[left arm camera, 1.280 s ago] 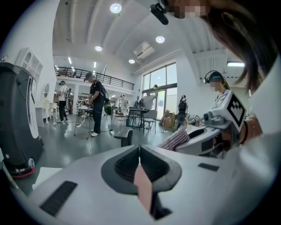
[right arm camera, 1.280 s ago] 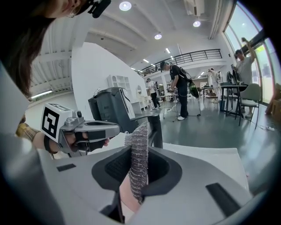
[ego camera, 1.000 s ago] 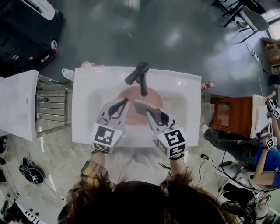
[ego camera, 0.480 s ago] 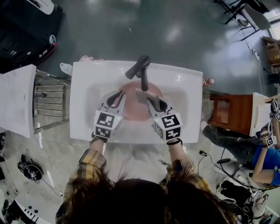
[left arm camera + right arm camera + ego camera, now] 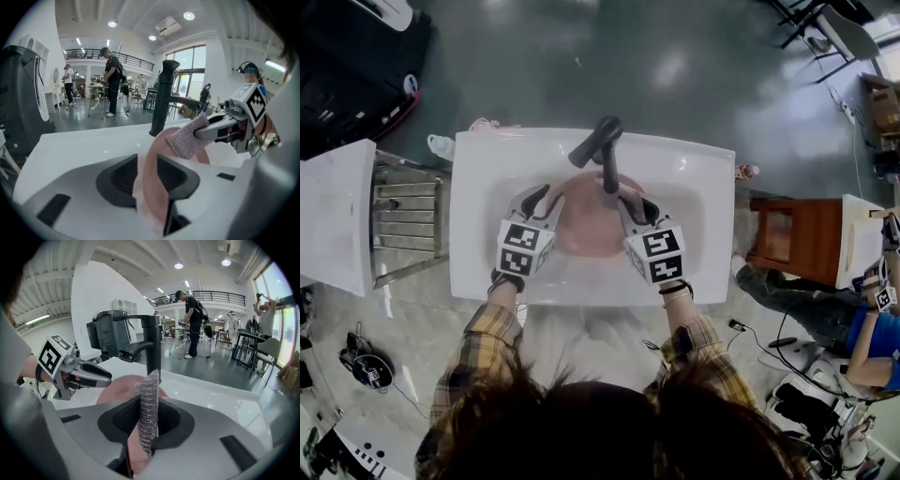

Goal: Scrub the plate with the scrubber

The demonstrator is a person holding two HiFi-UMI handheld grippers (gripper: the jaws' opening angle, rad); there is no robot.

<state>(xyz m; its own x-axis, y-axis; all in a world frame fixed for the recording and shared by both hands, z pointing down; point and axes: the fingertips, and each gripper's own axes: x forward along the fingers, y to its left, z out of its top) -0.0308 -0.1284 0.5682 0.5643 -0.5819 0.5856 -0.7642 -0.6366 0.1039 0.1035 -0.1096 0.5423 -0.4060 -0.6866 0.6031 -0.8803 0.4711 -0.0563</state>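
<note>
Left tongs [image 5: 147,163], just spread, straddle the plate [image 5: 581,225] at its rim (to steady it); right tongs [image 5: 145,416] pinch the scrubber [image 5: 149,394].

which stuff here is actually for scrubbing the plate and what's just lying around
For the job: plate, scrubber, sink, faucet.
Lying about: metal rack, wooden cabinet, small bottle beside the sink.

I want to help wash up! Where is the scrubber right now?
In the right gripper view, the scrubber is pinched in the right gripper's jaws. It is close by the pink plate, just in front of the black faucet.
</note>
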